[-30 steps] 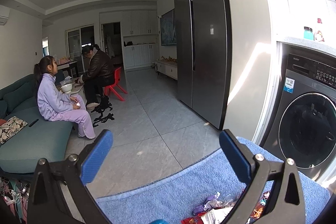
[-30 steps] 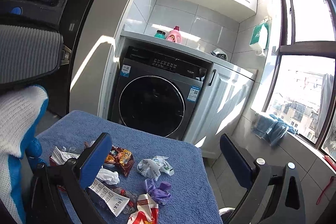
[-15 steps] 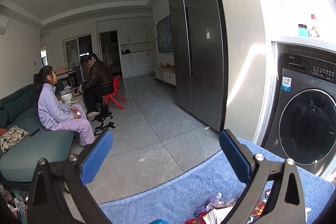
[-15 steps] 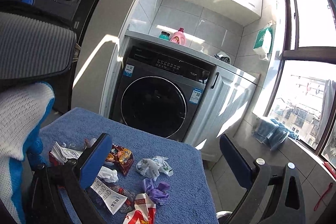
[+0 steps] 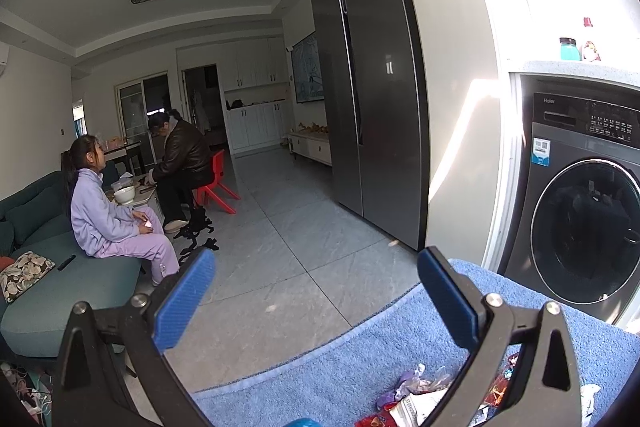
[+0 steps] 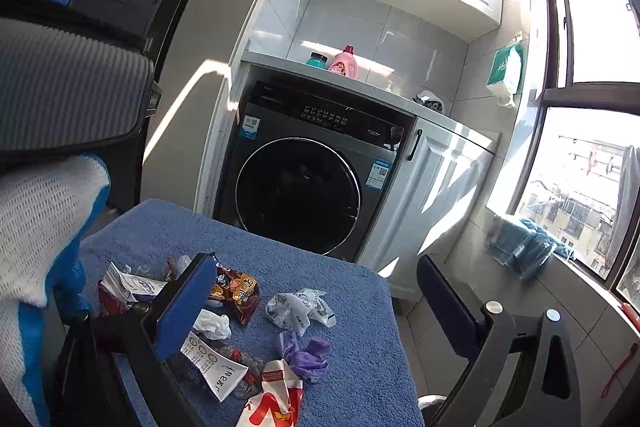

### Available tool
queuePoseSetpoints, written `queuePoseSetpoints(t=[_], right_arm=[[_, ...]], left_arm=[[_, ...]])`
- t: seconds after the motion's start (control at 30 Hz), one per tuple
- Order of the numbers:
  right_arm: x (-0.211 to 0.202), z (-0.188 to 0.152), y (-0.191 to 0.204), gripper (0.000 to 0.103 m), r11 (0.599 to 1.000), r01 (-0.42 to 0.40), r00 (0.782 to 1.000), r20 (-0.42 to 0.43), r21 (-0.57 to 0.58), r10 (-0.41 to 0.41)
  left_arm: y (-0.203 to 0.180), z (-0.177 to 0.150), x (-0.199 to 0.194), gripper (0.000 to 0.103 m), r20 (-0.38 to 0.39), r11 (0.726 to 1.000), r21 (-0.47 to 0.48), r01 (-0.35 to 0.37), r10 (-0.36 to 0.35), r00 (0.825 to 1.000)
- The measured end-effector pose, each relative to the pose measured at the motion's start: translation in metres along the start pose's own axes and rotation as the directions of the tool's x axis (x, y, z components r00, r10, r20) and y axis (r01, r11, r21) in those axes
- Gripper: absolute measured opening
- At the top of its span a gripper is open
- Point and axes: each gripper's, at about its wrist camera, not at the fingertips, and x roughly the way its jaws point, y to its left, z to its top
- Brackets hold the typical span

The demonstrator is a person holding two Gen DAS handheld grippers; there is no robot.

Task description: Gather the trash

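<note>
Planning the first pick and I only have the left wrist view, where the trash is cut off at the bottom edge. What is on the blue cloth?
Observer: A purple crumpled wrapper lies near the front, loose.
Operator: Anything beside it?
Observer: A white crumpled bag lies just behind it, apart from it.
Operator: Is the right hand-held gripper holding anything?
Observer: No, the right hand-held gripper is open above the blue cloth.

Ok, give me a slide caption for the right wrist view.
Open right gripper above snack wrappers and crumpled bags on a blue towel, facing a washing machine.
</note>
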Motion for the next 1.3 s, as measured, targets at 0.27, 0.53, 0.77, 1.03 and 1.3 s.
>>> queuePoseSetpoints(t=[0.27,0.53,0.77,1.03,1.3], right_arm=[[0.001,-0.004,-0.001,0.101,1.000,-0.008,1.000,-0.018,0.012,0.008],[0.004,-0.008,-0.010,0.103,0.997,-0.068,0.995,-0.067,0.030,0.070],[0.006,-0.012,-0.026,0.103,0.996,-0.075,0.991,-0.107,0.050,0.080],[0.010,-0.031,-0.039,0.103,0.993,-0.103,0.976,-0.189,0.053,0.111],[0.024,-0.065,-0.058,0.103,0.990,-0.106,0.942,-0.311,0.092,0.130]], left_arm=[[-0.004,-0.002,0.000,0.102,0.001,1.000,0.013,0.005,-0.005,1.000],[-0.007,-0.008,-0.006,0.102,0.034,0.992,0.052,0.112,-0.114,0.993],[0.009,-0.018,0.012,0.102,-0.046,0.955,0.064,0.290,-0.288,0.957],[0.029,-0.054,0.021,0.102,-0.184,0.811,0.119,0.573,-0.549,0.815],[0.046,-0.102,0.018,0.102,-0.298,0.712,0.179,0.679,-0.618,0.727]])
